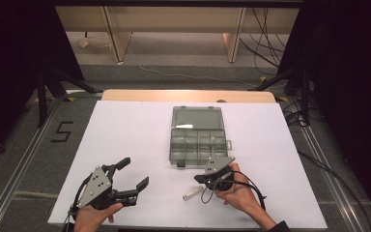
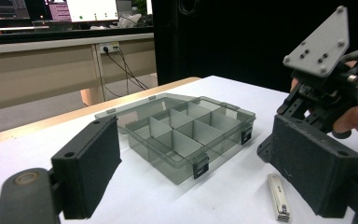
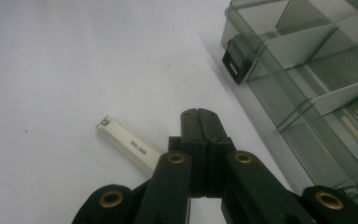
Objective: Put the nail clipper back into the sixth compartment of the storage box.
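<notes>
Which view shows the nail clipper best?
The right gripper view: the clipper lies close, its printed side legible, though the shut right claw hides its near end. The left gripper view shows it whole but foreshortened; the high view shows a tiny sliver.

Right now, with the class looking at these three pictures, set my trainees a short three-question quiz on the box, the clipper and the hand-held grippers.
1. True or false: the lid of the compartment box is open.
2. Which hand-held gripper has its jaws spread wide: the left hand-held gripper or the right hand-held gripper?
3. Where does the nail clipper lie? A) inside a compartment B) on the white table near the right hand-held gripper C) on the lid

Key: 1 true; 2 left; 3 B
</notes>
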{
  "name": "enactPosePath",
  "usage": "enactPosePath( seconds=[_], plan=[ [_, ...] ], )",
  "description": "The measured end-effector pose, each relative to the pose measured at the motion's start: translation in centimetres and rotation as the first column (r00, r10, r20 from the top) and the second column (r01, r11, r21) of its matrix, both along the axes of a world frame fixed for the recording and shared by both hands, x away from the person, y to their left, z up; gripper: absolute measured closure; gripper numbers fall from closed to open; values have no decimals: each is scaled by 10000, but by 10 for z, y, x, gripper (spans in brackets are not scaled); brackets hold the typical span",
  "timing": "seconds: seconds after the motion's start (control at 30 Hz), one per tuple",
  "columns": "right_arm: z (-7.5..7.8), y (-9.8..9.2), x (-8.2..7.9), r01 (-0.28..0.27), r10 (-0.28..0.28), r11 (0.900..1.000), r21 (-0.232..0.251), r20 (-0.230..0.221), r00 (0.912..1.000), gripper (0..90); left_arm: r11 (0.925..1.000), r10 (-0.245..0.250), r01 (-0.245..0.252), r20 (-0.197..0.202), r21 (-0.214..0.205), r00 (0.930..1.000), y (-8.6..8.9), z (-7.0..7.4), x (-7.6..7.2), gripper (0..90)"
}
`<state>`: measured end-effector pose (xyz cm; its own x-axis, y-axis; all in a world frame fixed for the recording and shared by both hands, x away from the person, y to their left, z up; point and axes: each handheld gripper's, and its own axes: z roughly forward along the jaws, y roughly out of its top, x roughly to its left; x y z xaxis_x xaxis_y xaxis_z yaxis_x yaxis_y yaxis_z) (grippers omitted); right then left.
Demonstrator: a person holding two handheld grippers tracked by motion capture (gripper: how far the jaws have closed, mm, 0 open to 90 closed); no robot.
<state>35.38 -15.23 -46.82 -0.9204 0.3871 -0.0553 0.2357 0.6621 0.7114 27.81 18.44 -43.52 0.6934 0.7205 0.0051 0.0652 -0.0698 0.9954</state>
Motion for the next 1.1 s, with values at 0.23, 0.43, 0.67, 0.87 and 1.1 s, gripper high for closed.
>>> enactPosePath(
  seconds=[0.23, 0.43, 0.67, 0.87, 1.1],
  plan=[
    [-8, 5, 4, -154, 145, 9990, -421, -213, 9997, 900, 10000, -86, 86, 38, 14, 10000, -1, 0, 1, 157],
    [-13, 7, 5, -224, 196, 9976, -662, -427, 9989, 900, 9999, -166, 166, 50, 31, 9998, -3, 0, 3, 157],
    [-13, 6, 7, -356, 297, 9948, -952, -624, 9976, 900, 9997, -244, 244, 35, 21, 9997, -5, 0, 5, 157],
    [-11, 3, 1, -441, 360, 9928, -1114, -742, 9966, 900, 9998, -206, 206, 33, 7, 9998, -4, 0, 4, 157],
    [-8, 0, -7, -566, 456, 9895, -1333, -846, 9954, 900, 9999, -166, 166, 55, 2, 9998, -3, 0, 3, 157]
  ],
)
